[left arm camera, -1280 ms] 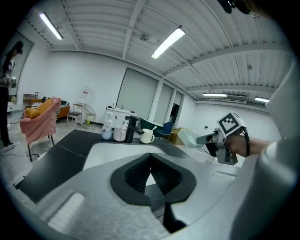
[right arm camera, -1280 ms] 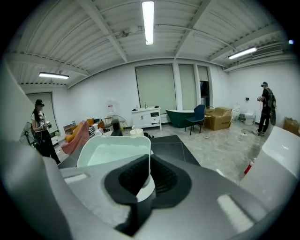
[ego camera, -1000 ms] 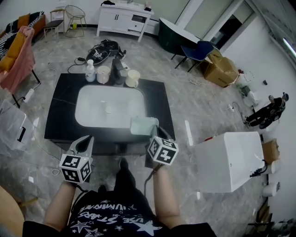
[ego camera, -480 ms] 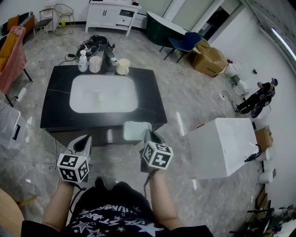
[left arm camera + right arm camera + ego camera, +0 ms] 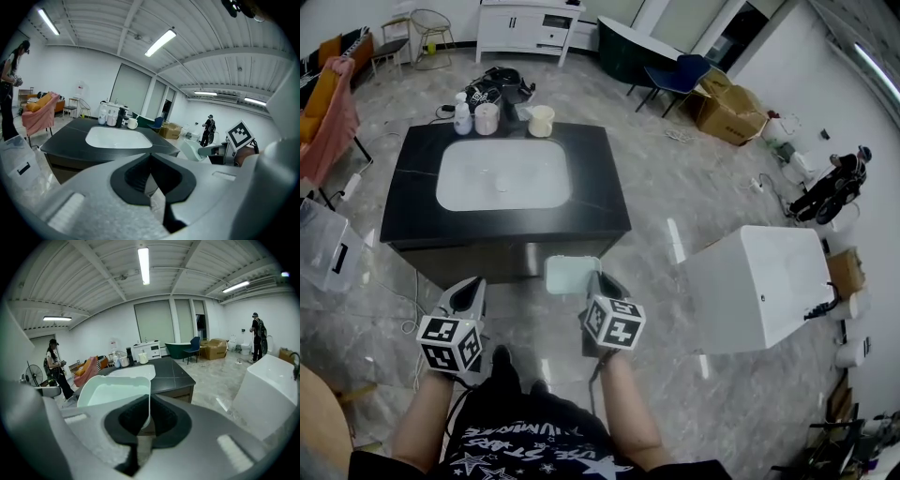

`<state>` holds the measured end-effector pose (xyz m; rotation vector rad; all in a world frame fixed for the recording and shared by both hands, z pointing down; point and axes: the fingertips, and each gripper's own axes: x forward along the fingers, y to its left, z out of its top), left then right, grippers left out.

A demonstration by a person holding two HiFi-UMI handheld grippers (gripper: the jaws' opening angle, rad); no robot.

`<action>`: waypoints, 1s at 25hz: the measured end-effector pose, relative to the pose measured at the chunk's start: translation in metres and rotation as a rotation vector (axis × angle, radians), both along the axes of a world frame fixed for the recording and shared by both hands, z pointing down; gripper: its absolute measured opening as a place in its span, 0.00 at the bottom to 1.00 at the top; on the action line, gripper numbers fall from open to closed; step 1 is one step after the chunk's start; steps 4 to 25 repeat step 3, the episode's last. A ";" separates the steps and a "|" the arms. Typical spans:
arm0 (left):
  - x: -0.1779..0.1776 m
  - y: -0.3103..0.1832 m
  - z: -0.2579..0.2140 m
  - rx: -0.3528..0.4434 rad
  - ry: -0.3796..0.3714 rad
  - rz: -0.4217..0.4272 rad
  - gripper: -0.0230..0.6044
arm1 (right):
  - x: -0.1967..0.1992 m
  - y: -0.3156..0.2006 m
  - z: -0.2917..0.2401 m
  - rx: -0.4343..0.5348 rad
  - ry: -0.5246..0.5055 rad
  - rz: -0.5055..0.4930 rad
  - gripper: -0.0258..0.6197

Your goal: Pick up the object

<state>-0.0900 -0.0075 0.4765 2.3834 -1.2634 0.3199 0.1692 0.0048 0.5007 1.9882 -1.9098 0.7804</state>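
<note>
A pale green plastic basin [image 5: 571, 275] hangs in the air in front of the person, off the black counter [image 5: 600, 178]. My right gripper [image 5: 596, 285] is shut on its right wall; in the right gripper view that thin wall [image 5: 148, 399] runs straight down between the dark pads of the right gripper [image 5: 147, 420]. My left gripper [image 5: 470, 293] is held low at the left with its jaws together and nothing between them. In the left gripper view the left gripper [image 5: 151, 169] points at the counter, and the basin [image 5: 191, 151] shows at the right.
The black counter holds a white sink [image 5: 502, 173], with a bottle and cups [image 5: 487, 117] along its far edge. A white box-shaped unit [image 5: 755, 291] stands at the right and a clear bin [image 5: 323, 253] at the left. People stand farther off in the room.
The counter has slid away up the head view as the person stepped back. The basin went along in the right gripper and now hangs over the floor.
</note>
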 end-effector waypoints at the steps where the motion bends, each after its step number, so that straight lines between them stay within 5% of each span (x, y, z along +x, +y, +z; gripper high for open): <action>1: 0.003 0.004 -0.001 0.000 -0.003 -0.002 0.05 | 0.003 0.004 0.000 -0.002 -0.003 -0.003 0.06; 25: 0.008 0.013 -0.002 -0.004 -0.007 -0.007 0.05 | 0.009 0.013 0.001 -0.005 -0.005 -0.010 0.06</action>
